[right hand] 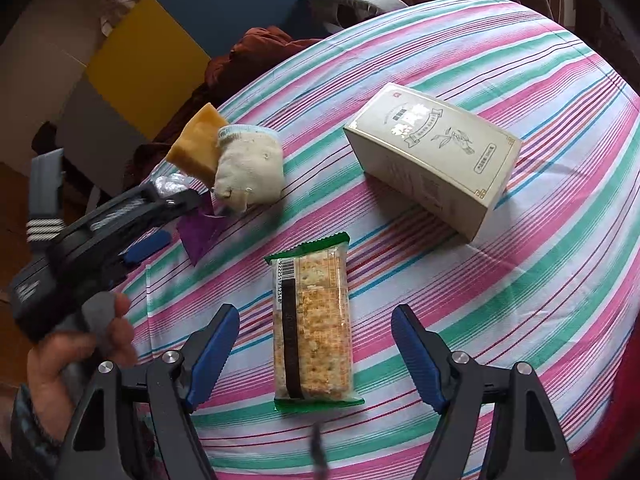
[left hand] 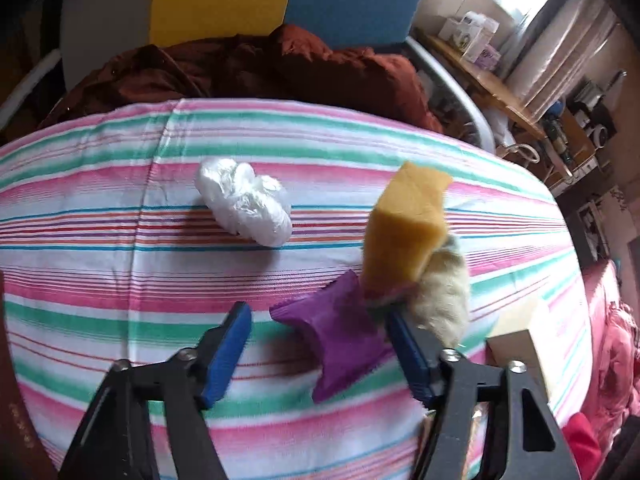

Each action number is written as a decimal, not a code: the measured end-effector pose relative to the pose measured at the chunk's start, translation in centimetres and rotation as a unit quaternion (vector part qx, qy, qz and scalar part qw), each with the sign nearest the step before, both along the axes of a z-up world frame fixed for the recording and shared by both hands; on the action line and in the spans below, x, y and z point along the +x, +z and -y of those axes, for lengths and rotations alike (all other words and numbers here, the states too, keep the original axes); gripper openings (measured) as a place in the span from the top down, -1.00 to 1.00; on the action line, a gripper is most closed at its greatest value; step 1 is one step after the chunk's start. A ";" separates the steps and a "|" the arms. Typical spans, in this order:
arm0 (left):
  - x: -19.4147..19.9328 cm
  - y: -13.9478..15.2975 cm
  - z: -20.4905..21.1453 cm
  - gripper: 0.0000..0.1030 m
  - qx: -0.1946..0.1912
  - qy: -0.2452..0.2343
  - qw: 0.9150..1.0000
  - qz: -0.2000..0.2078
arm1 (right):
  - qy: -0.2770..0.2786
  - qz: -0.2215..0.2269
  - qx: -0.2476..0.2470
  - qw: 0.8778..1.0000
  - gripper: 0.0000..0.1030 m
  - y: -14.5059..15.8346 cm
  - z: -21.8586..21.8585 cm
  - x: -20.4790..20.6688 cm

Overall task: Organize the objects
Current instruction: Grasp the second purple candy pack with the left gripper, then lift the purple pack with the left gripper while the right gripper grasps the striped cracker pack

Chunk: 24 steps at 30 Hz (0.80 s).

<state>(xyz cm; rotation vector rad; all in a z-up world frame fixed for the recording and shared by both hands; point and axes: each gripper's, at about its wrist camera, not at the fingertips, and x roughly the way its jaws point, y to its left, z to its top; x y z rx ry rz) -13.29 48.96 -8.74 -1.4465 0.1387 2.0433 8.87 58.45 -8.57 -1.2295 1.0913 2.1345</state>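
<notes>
At the left, a hand [right hand: 80, 344] tilts the left gripper [left hand: 320, 320] down over a purple packet [left hand: 340, 332], jaws parted, not pressing it. Right of it, the right gripper [right hand: 316, 332] points downward, released, straddling a cracker pack [right hand: 312, 320] on the striped cloth [right hand: 520, 280].

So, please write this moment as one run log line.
left hand-held gripper: open around purple packet | right hand-held gripper: open over cracker pack | striped cloth
</notes>
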 end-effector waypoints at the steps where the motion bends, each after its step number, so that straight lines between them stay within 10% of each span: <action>1: -0.2 -0.7 -0.2 -0.20 -0.003 -0.005 1.000 0.010 | 0.000 0.001 0.000 1.000 -0.55 0.0 0.0 0.0; 5: 0.4 -1.3 -0.3 -0.17 -0.010 -0.029 0.999 -0.011 | -0.003 0.003 -0.001 1.000 -0.55 -0.2 -0.1 0.1; 9: 1.0 -1.4 0.3 0.29 -0.031 -0.056 0.996 -0.055 | -0.004 0.007 -0.002 1.000 -0.55 -0.3 -0.2 0.1; 24: 8.3 -1.4 8.0 0.34 -0.036 -0.129 0.985 -0.104 | -0.009 0.033 -0.001 0.999 -0.55 -1.1 -0.6 0.1</action>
